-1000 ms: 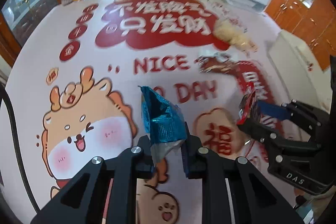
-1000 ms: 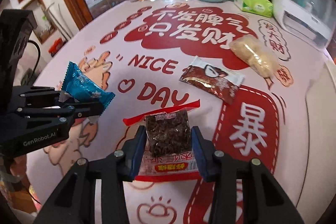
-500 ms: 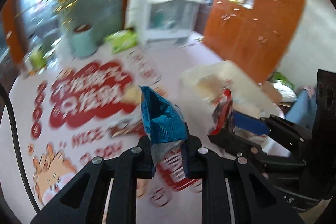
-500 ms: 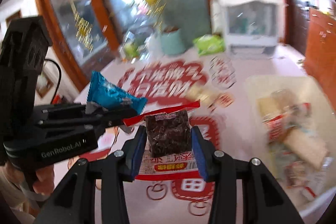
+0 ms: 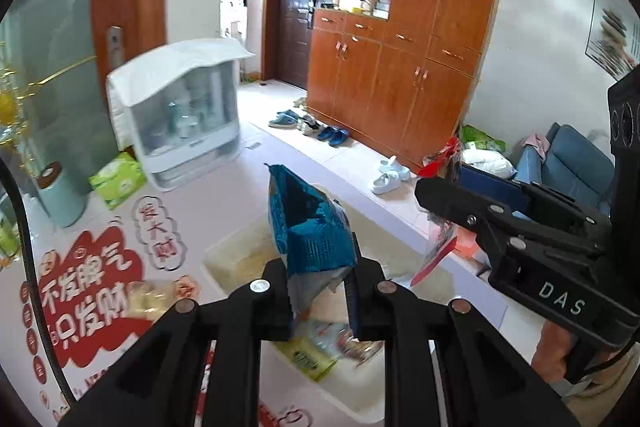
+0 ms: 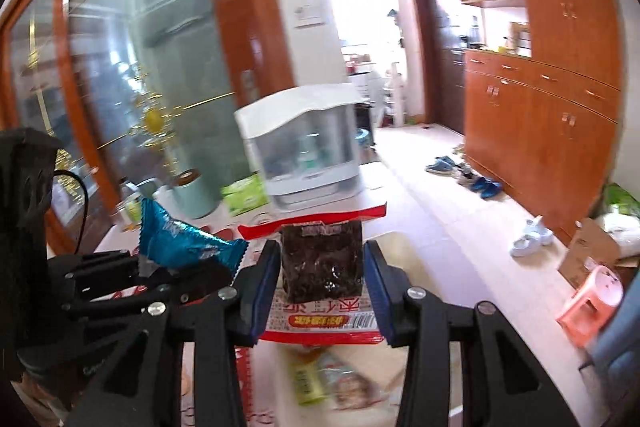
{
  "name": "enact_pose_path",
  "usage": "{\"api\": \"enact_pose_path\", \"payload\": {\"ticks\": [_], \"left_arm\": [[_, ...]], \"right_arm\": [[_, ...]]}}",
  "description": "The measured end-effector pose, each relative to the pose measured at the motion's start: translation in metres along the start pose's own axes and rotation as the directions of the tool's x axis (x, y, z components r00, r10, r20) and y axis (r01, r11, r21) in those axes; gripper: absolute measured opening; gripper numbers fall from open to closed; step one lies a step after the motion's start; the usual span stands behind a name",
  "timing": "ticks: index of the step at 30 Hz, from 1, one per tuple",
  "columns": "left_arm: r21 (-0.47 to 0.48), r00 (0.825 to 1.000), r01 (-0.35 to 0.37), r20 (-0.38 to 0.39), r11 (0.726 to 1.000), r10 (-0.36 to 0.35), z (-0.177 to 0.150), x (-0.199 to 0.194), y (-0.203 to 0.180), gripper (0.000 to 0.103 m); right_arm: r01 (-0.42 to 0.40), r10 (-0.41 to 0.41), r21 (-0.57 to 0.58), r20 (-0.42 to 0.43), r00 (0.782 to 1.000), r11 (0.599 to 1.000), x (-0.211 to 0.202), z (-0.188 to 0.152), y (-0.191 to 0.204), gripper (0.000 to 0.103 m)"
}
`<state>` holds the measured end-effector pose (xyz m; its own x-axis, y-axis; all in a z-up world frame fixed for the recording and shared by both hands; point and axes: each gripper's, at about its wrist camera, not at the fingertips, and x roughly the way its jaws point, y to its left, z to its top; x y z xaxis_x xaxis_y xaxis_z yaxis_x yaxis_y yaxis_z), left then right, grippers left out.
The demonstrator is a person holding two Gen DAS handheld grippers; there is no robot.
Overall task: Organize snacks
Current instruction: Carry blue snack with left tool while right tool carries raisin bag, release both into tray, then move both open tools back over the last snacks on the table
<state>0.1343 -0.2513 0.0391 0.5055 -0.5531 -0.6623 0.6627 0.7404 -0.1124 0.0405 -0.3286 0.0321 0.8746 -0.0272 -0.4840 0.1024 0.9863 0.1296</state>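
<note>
My left gripper is shut on a blue snack packet and holds it above a cream storage bin at the table's right edge. The bin holds several snack packets. My right gripper is shut on a red-edged packet of dark snacks, also held over the bin. The right gripper shows in the left wrist view to the right, and the left gripper shows in the right wrist view to the left with its blue packet.
A white countertop appliance, a green tissue pack and a pale green canister stand at the table's back. A pale snack bag lies on the red-printed tablecloth. Beyond the table edge are floor, shoes and wooden cabinets.
Both grippers have swung right from the middle of the table to above the bin, each keeping its packet. The views now tilt up toward the room.
</note>
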Motion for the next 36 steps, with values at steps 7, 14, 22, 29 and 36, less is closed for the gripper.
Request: {"api": "enact_pose_path", "payload": {"ticks": [7,14,22,29,36], "left_arm": [[0.023,0.994,-0.052,-0.096,0.998,0.054,0.004,0.05,-0.021,0.08],[-0.002,0.967,-0.226,-0.118,0.974,0.224,-0.011,0.058,-0.008,0.101],[-0.107,0.948,-0.313,-0.094,0.944,0.303,-0.016,0.004,0.035,0.101],[-0.162,0.916,-0.401,-0.055,0.902,0.397,-0.011,-0.06,0.077,0.101],[-0.161,0.864,-0.501,-0.035,0.851,0.502,-0.012,-0.104,0.114,0.102]], "right_arm": [[0.1,-0.097,0.03,-0.087,0.992,0.995,0.025,0.008,-0.045,0.043],[0.153,-0.147,0.035,-0.149,0.978,0.988,0.034,-0.002,-0.067,0.051],[0.124,-0.121,0.02,-0.12,0.985,0.992,0.018,0.004,-0.058,0.056],[0.068,-0.07,-0.028,-0.071,0.995,0.997,-0.008,0.017,-0.025,0.062],[0.022,-0.025,-0.13,-0.022,0.999,0.991,-0.027,0.031,0.014,0.069]]}}
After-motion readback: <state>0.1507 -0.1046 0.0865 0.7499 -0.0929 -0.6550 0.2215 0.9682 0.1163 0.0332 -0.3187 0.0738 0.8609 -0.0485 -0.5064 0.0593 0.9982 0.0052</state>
